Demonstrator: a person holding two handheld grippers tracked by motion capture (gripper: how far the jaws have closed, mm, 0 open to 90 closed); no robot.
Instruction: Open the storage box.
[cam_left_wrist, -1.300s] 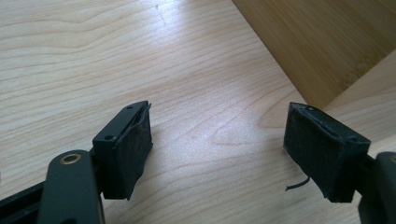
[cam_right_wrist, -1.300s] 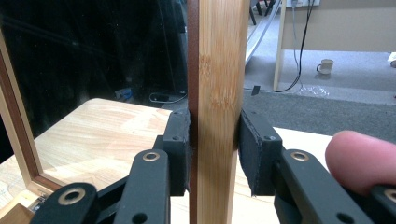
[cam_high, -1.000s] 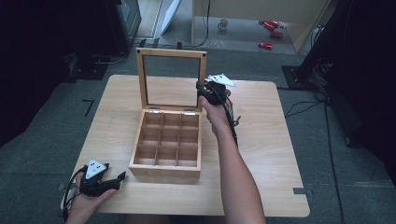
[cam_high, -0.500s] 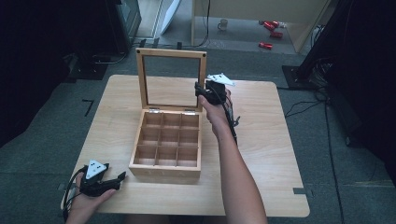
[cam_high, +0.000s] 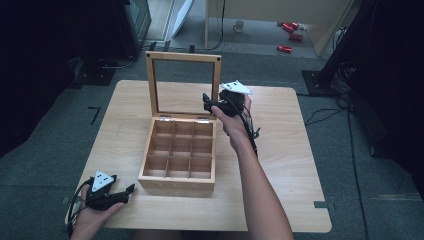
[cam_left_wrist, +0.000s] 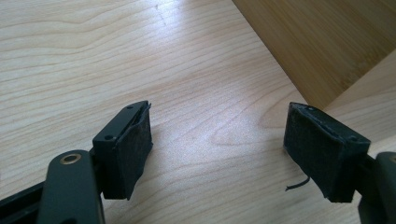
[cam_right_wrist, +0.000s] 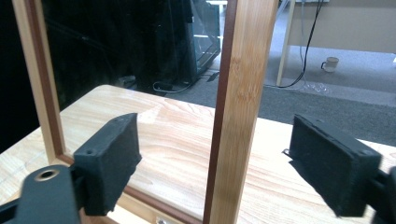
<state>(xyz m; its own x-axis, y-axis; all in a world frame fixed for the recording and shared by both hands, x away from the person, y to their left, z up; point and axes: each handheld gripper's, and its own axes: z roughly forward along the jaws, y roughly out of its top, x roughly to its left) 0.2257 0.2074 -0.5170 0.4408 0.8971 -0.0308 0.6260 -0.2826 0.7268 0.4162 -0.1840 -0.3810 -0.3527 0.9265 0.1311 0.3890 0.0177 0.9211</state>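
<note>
Item: wooden box (cam_high: 179, 155), mid-desk (cam_high: 280, 150), nine compartments, lid (cam_high: 183, 82) standing upright. My right gripper (cam_high: 209, 103) sits at the lid's right frame rail; its fingers have just been opening, the rail between them, pads clear. My left gripper (cam_high: 129, 190) rests released at the box's near-left corner.

No readable text, labels, brands or numbers anywhere: nothing on the wooden box (cam_high: 177, 155), its lid frame (cam_high: 183, 82), the table (cam_high: 290, 150), or the mug (cam_right_wrist: 331, 63) on the floor at 1 o'clock.
</note>
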